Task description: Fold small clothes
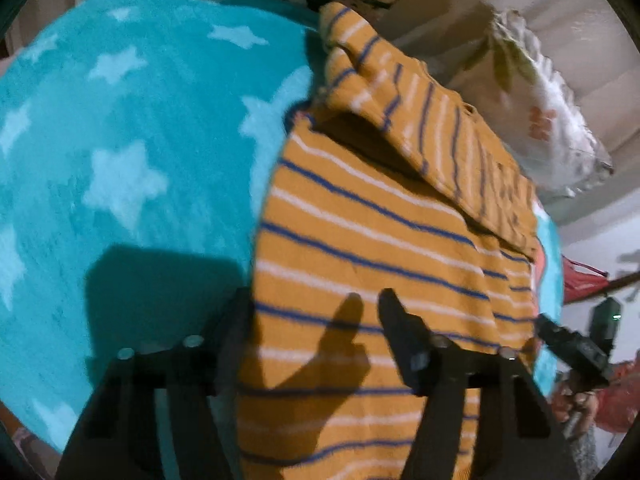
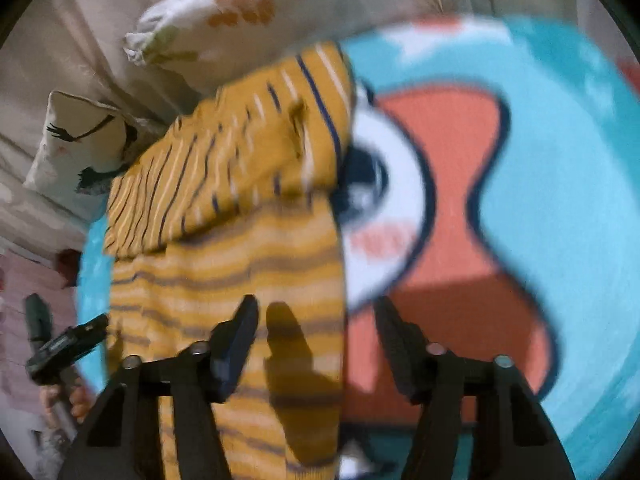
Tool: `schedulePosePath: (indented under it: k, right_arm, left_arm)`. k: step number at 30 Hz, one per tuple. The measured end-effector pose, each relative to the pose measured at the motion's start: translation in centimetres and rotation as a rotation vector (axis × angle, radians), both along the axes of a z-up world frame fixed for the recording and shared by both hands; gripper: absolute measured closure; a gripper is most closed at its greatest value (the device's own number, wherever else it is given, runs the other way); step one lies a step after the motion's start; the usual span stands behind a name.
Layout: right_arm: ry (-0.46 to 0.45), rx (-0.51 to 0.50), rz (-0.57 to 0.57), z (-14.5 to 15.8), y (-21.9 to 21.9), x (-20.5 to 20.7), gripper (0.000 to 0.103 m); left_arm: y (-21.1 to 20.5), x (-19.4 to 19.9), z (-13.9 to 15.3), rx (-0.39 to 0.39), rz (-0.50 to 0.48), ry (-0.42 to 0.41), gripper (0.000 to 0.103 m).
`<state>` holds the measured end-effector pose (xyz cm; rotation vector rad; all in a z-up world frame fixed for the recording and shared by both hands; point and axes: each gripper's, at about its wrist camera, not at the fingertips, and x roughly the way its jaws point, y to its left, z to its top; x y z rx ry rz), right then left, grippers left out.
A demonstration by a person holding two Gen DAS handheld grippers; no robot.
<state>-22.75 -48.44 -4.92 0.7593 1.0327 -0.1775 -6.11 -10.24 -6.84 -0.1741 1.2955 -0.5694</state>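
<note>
A small mustard-yellow garment (image 1: 360,240) with blue and white stripes lies on a teal blanket (image 1: 120,140) with white stars. Its far part is folded over onto the body (image 1: 440,128). My left gripper (image 1: 316,304) is open, its fingers astride the garment's left edge, just above it. In the right wrist view the same garment (image 2: 240,220) lies at the left, its right edge between the fingers of my right gripper (image 2: 316,312), which is open. Each gripper shows at the edge of the other's view: the right one (image 1: 576,344) and the left one (image 2: 68,344).
The blanket carries a large orange and white cartoon face (image 2: 440,200). Pale pillows (image 2: 248,8) and a printed cushion (image 2: 80,140) lie beyond the garment. Beige bedding (image 1: 600,80) is behind.
</note>
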Motion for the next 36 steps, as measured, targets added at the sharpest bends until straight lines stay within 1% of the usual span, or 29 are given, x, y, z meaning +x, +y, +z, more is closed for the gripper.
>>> schedulePosePath:
  k: [1, 3, 4, 7, 9, 13, 17, 19, 21, 22, 23, 24, 25, 26, 27, 28, 31, 34, 36]
  right_arm:
    - [-0.006, 0.063, 0.009, -0.8, 0.2, -0.6, 0.047]
    - [-0.04, 0.124, 0.028, -1.1, 0.7, -1.7, 0.047]
    - [-0.044, 0.146, 0.037, -1.3, 1.0, -1.7, 0.047]
    - [-0.065, 0.258, 0.078, -2.1, 1.9, -2.4, 0.047]
    - [-0.075, 0.307, 0.101, -2.5, 2.6, -2.9, 0.047]
    - [-0.088, 0.446, 0.159, -3.8, 4.7, -4.4, 0.047]
    - [-0.084, 0.534, 0.21, -4.7, 6.9, -5.7, 0.047]
    - [-0.073, 0.546, 0.243, -4.7, 7.8, -6.2, 0.047]
    - [-0.063, 0.534, 0.275, -4.6, 8.4, -6.3, 0.047]
    - [-0.059, 0.529, 0.285, -4.5, 8.7, -6.2, 0.047]
    - [-0.053, 0.517, 0.302, -4.3, 9.0, -6.1, 0.047]
    - [-0.05, 0.506, 0.313, -4.2, 9.1, -6.2, 0.049]
    - [-0.041, 0.476, 0.339, -3.9, 9.6, -6.1, 0.052]
    - [-0.03, 0.453, 0.361, -3.7, 10.0, -5.8, 0.066]
    - [-0.018, 0.437, 0.375, -3.6, 10.4, -5.2, 0.085]
    - [0.003, 0.42, 0.398, -3.7, 10.8, -5.2, 0.089]
    - [0.029, 0.401, 0.454, -3.6, 11.1, -5.7, 0.093]
    - [0.031, 0.432, 0.532, -2.4, 11.1, -7.3, 0.095]
    - [0.045, 0.439, 0.583, -1.6, 11.6, -8.5, 0.095]
  left_arm:
    - [0.3, -0.4, -0.2, -0.023, -0.004, 0.014, 0.047]
    - [1.1, -1.4, -0.4, -0.067, 0.002, 0.039, 0.047]
    - [1.4, -1.9, -0.4, -0.087, 0.005, 0.051, 0.047]
    - [2.1, -3.7, -0.7, -0.137, 0.006, 0.084, 0.047]
    - [2.5, -5.1, -0.9, -0.168, -0.003, 0.108, 0.047]
    - [3.1, -8.3, -1.1, -0.205, -0.027, 0.145, 0.047]
    - [3.4, -10.5, -1.2, -0.232, -0.031, 0.176, 0.047]
    - [3.4, -11.2, -1.2, -0.239, -0.024, 0.183, 0.047]
    - [3.4, -11.4, -1.2, -0.235, -0.002, 0.183, 0.047]
    - [3.3, -11.3, -1.2, -0.221, 0.013, 0.185, 0.054]
    - [3.3, -11.3, -1.2, -0.193, 0.028, 0.185, 0.073]
    - [3.4, -11.2, -1.3, -0.149, 0.047, 0.186, 0.084]
    - [3.7, -11.0, -1.5, -0.115, 0.068, 0.195, 0.093]
    - [4.1, -10.9, -1.5, -0.118, 0.081, 0.201, 0.093]
    - [4.6, -10.9, -1.5, -0.127, 0.101, 0.204, 0.094]
    - [5.1, -11.0, -1.4, -0.116, 0.112, 0.201, 0.094]
    - [6.3, -12.1, -0.5, -0.102, 0.141, 0.203, 0.094]
    - [6.4, -13.0, 0.7, -0.095, 0.147, 0.219, 0.095]
    - [6.1, -13.9, 0.7, -0.072, 0.14, 0.232, 0.095]
